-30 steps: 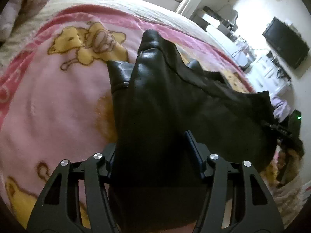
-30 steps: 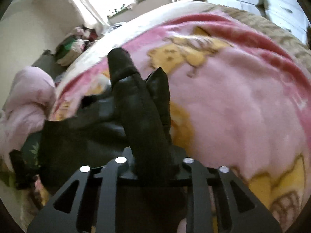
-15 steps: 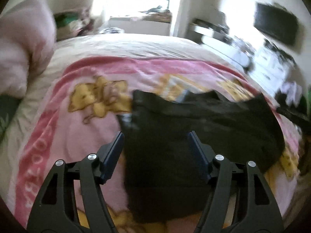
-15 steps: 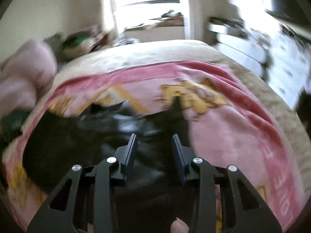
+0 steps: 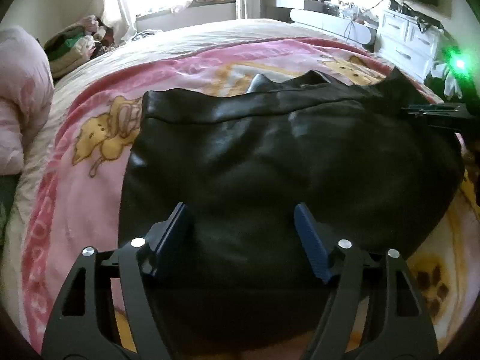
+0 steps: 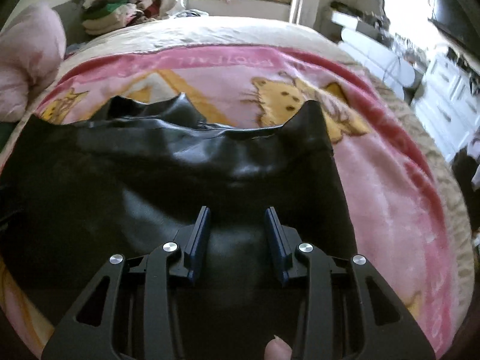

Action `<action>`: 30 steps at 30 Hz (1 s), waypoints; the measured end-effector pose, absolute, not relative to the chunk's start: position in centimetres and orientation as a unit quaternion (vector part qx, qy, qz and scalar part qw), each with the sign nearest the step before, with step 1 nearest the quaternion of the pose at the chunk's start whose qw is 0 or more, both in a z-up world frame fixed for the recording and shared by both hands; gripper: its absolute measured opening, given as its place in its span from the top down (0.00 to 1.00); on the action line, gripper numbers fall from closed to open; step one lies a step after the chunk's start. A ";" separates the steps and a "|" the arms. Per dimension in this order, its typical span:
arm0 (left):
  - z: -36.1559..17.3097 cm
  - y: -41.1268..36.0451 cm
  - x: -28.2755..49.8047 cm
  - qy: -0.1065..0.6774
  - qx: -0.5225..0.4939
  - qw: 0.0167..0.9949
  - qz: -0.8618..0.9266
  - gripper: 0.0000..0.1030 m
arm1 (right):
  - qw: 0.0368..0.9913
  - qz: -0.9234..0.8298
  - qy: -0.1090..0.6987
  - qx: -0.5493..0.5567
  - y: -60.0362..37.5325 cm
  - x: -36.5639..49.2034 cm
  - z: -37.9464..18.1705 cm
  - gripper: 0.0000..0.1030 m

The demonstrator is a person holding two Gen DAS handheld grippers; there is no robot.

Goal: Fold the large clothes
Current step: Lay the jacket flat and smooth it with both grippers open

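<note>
black garment [image 5: 270, 156] lies spread on pink blanket [image 5: 75, 210] for folding | left gripper [image 5: 241, 240] at 6 o'clock, jaws opening, nothing clamped | right gripper [image 6: 237, 240] jaws apart, empty

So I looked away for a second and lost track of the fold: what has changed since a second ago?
Both grippers let go of the black garment. It was bunched up between their jaws; now it lies spread flat on the pink blanket. The left gripper is opening with no cloth pinched, and the right gripper stands open above the garment. The blanket stayed put.
</note>
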State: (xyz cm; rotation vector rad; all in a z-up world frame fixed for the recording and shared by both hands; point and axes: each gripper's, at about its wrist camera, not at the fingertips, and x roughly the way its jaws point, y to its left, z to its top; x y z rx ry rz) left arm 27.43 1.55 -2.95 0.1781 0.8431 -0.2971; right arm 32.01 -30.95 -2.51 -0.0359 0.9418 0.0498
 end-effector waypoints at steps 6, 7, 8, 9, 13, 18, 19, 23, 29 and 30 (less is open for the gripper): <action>-2.9 2.3 27.6 0.404 0.071 0.901 -0.144 0.36 | 0.884 0.019 0.466 0.039 -31.8 34.1 -4.0 0.65; -2.9 2.3 27.6 0.403 0.070 0.901 -0.145 0.36 | 0.885 0.018 0.464 0.039 -31.8 34.1 -4.0 0.65; -2.9 2.4 27.6 0.403 0.067 0.901 -0.146 0.36 | 0.886 0.019 0.462 0.039 -31.8 34.0 -3.9 0.65; -2.7 2.4 27.6 0.403 0.067 0.901 -0.145 0.36 | 0.887 0.021 0.459 0.041 -31.9 33.8 -3.8 0.65; -2.2 2.1 27.4 0.405 0.078 0.901 -0.138 0.35 | 0.895 0.036 0.443 0.049 -32.3 32.2 -2.5 0.60; -1.7 2.2 27.2 0.406 0.076 0.901 -0.135 0.29 | 0.908 0.064 0.413 0.039 -31.5 29.3 0.0 0.34; -1.5 2.2 27.2 0.406 0.074 0.901 -0.135 0.27 | 0.910 0.068 0.407 0.035 -31.4 28.7 0.4 0.32; -1.0 2.2 26.9 0.406 0.067 0.901 -0.137 0.20 | 0.918 0.080 0.387 0.038 -30.8 26.9 1.7 0.14; 0.0 2.4 26.5 0.406 0.055 0.901 -0.141 0.09 | 0.921 0.094 0.372 0.070 -30.7 25.6 3.0 0.09; 0.2 2.4 26.4 0.407 0.055 0.901 -0.140 0.09 | 0.921 0.095 0.369 0.074 -30.6 25.4 3.2 0.09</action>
